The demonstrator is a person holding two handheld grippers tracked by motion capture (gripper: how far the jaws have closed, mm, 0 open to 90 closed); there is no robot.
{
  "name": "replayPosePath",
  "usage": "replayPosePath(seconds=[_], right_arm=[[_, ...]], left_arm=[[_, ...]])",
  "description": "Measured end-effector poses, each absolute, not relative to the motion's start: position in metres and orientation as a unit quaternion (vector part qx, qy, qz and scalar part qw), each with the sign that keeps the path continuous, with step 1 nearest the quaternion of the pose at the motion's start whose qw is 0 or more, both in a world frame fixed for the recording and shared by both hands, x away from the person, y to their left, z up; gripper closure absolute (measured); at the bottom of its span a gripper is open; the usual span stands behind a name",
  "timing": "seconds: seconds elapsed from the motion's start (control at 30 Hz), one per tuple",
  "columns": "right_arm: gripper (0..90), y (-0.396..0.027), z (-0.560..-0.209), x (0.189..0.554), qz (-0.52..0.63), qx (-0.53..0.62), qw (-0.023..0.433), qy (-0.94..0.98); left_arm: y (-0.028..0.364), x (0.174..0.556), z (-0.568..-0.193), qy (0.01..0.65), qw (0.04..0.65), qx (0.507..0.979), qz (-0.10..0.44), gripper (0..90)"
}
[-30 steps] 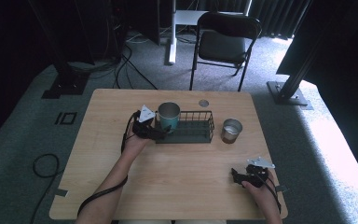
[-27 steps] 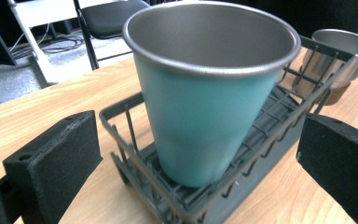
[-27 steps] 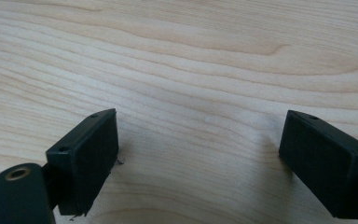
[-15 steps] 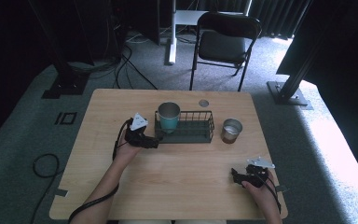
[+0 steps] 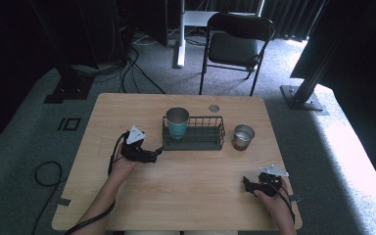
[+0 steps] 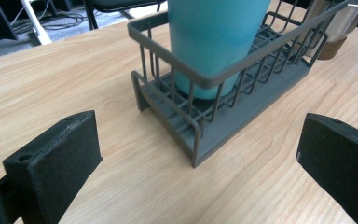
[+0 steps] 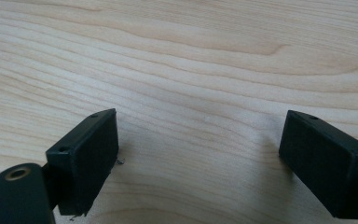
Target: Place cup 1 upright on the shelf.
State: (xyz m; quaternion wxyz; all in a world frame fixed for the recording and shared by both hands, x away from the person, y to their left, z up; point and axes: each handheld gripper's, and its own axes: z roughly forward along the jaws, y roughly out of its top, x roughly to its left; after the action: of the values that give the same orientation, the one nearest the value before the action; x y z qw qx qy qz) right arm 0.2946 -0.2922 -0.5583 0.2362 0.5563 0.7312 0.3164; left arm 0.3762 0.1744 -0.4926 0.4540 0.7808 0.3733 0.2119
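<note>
Teal cup [image 5: 177, 123] standing upright in wire basket [image 5: 210, 142], just ahead of left gripper [image 5: 152, 154]; jaws gaping apart. Right gripper [image 5: 245, 183] resting farther off, jaws apart.

Two black handheld claws, bare forearms

The left claw [image 5: 157, 152] and the right claw [image 5: 245, 182] are both matte black, each topped by a pale grey three-cornered plate and trailing a black cable. Their jaws are blocky black pads with small screw holes near the corners; a brass-coloured screw shows at 7 o'clock in the right gripper view.
</note>
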Motion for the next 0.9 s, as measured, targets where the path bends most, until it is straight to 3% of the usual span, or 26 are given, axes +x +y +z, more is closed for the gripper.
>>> replayPosePath(seconds=[0.9], right_arm=[[11.4, -0.292, -0.558, 0.295, 0.316, 0.556, 0.236, 0.731]], left_arm=[[0.224, 0.350, -0.524, 0.413, 0.425, 0.779, 0.205, 0.2]])
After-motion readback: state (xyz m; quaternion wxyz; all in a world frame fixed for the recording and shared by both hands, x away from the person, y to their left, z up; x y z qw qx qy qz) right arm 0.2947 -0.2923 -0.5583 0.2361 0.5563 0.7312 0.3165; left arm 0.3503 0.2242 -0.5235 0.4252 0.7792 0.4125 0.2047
